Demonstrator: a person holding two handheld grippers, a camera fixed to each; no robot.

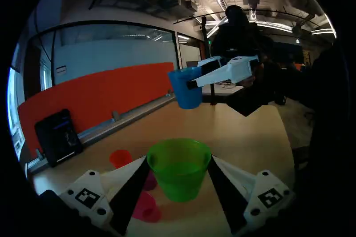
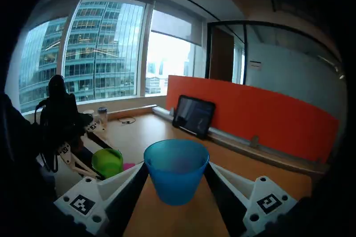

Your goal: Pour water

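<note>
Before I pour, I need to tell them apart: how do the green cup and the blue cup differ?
The left gripper clamps the green cup; the right gripper clamps the blue cup. The blue cup hangs higher than the green cup. Both are upright, tapered, open-topped.

**2 cups held aloft, both upright**

The green cup point(image 1: 179, 168) is seen as a translucent, tapered plastic tumbler, wider at the rim than at the base. It is clamped upright between the fingers of the left gripper point(image 1: 179, 162) and is raised off the wooden table point(image 1: 249, 134). The blue cup point(image 2: 176, 170), of the same tapered shape, is gripped roughly upright between the fingers of the right gripper point(image 2: 176, 165). In the left gripper view it is shown higher than the green cup and well apart from it. Whether water is held in either cup cannot be told.
</note>
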